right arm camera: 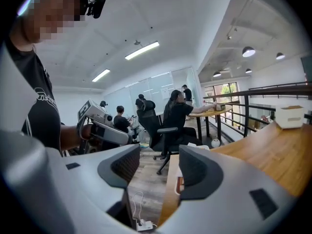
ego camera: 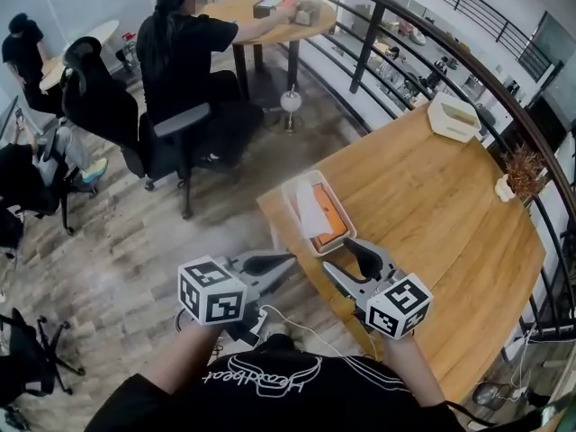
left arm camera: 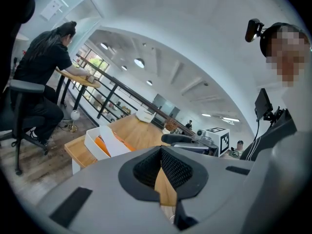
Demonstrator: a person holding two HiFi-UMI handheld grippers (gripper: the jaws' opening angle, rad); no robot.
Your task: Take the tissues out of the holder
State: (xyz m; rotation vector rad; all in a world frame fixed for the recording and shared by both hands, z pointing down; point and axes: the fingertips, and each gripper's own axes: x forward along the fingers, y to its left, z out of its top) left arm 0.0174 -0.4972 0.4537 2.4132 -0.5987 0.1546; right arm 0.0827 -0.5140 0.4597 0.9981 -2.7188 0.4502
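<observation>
A white tissue holder with an orange pack inside sits at the near left corner of the wooden table. A white tissue sticks up out of it. My left gripper hovers off the table's left edge, just short of the holder, with its jaws shut and nothing between them. My right gripper stands open over the table's front corner, close to the holder's near end, and holds nothing. In the left gripper view the holder and tissue lie ahead to the left. The right gripper view shows open jaws.
A white box and a small pot of dried plant stand at the table's far side by the black railing. A person on an office chair sits at a round table behind. A power strip lies on the floor.
</observation>
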